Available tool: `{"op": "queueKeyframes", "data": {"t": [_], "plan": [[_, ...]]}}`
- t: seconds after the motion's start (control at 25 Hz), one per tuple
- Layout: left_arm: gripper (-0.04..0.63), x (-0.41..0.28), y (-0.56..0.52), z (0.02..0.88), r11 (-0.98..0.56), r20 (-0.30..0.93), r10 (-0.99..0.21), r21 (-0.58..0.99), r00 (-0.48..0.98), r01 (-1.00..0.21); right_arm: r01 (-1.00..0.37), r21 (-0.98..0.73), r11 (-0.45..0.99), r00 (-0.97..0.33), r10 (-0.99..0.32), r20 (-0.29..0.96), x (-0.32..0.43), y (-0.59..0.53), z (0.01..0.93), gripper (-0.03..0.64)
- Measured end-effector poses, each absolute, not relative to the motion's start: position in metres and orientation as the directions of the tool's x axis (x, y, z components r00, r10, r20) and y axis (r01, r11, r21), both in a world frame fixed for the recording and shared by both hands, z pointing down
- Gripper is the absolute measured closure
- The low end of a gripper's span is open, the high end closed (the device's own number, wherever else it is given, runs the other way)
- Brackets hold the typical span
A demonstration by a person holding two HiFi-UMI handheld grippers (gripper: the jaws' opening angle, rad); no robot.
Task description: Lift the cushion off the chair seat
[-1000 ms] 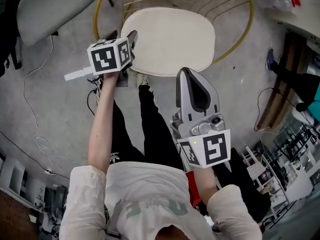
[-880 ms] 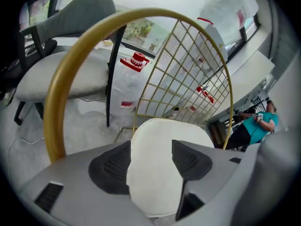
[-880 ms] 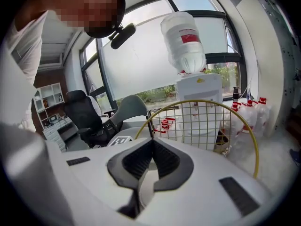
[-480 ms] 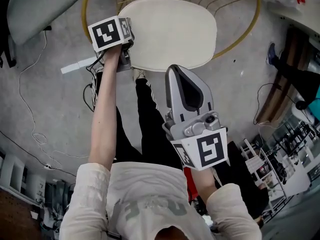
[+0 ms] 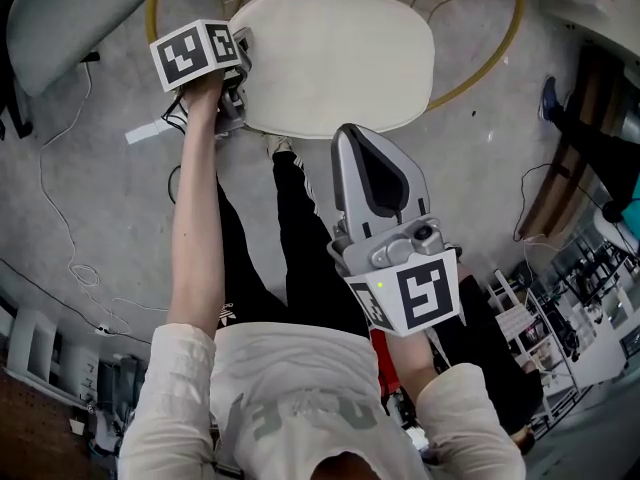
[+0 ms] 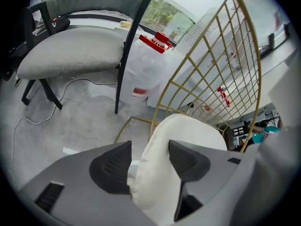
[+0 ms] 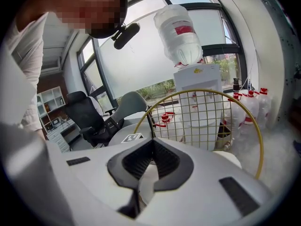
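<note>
Head view shows the cream cushion lying flat on the gold wire chair, not raised, while the left tool has just been closing onto its near-left edge, pads against it, and the right tool hangs shut and empty nearby.

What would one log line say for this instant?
left tool: jaws just been closing, gripping cream padded cushion edge | right tool: shut, empty | cushion on gold wire chair, not yet lifted

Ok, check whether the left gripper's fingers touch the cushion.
Touching. Left gripper view: the cushion edge fills the gap between the fingers of the left gripper, which have just been closing, and puckers against one.
</note>
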State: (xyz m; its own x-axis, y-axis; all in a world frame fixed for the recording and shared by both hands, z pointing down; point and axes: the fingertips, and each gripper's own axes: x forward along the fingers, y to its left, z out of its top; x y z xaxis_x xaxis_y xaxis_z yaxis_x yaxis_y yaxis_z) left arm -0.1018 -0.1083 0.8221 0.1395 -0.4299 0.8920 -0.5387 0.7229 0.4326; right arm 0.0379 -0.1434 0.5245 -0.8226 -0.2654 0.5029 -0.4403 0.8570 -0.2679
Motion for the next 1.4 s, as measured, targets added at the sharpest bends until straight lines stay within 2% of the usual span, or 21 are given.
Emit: {"op": "queueKeyframes", "data": {"t": [0.12, 0.24, 0.32, 0.44, 0.56, 0.92, 1.08, 1.4], "plan": [[0.353, -0.102, -0.111, 0.823, 0.712, 0.885, -0.441, 0.445, 0.147, -0.544, -0.437, -0.276, 0.856, -0.824, -0.258, 0.504, 0.035, -0.143, 0.528, 0.603], [0.402, -0.098, -0.115, 0.823, 0.688, 0.868, -0.469, 0.476, 0.165, -0.548, -0.429, -0.28, 0.859, -0.827, -0.249, 0.505, 0.033, -0.14, 0.529, 0.603], [0.408, -0.098, -0.114, 0.821, 0.685, 0.865, -0.473, 0.481, 0.169, -0.547, -0.424, -0.281, 0.861, -0.83, -0.245, 0.502, 0.032, -0.138, 0.527, 0.603], [0.431, -0.093, -0.105, 0.813, 0.698, 0.883, -0.443, 0.449, 0.156, -0.558, -0.422, -0.279, 0.863, -0.832, -0.245, 0.498, 0.035, -0.135, 0.523, 0.603], [0.466, -0.09, -0.099, 0.807, 0.69, 0.911, -0.396, 0.376, 0.111, -0.618, -0.421, -0.276, 0.864, -0.831, -0.245, 0.5, 0.033, -0.135, 0.523, 0.603], [0.479, -0.092, -0.093, 0.801, 0.704, 0.935, -0.342, 0.322, 0.095, -0.633, -0.412, -0.264, 0.872, -0.837, -0.248, 0.487, 0.025, -0.137, 0.514, 0.603], [0.52, -0.087, -0.091, 0.793, 0.713, 0.931, -0.351, 0.337, 0.103, -0.615, -0.401, -0.259, 0.879, -0.84, -0.24, 0.486, 0.017, -0.139, 0.513, 0.603], [0.538, -0.081, -0.07, 0.756, 0.71, 0.909, -0.404, 0.381, 0.1, -0.593, -0.377, -0.234, 0.896, -0.858, -0.242, 0.454, 0.005, -0.129, 0.481, 0.603]]}}
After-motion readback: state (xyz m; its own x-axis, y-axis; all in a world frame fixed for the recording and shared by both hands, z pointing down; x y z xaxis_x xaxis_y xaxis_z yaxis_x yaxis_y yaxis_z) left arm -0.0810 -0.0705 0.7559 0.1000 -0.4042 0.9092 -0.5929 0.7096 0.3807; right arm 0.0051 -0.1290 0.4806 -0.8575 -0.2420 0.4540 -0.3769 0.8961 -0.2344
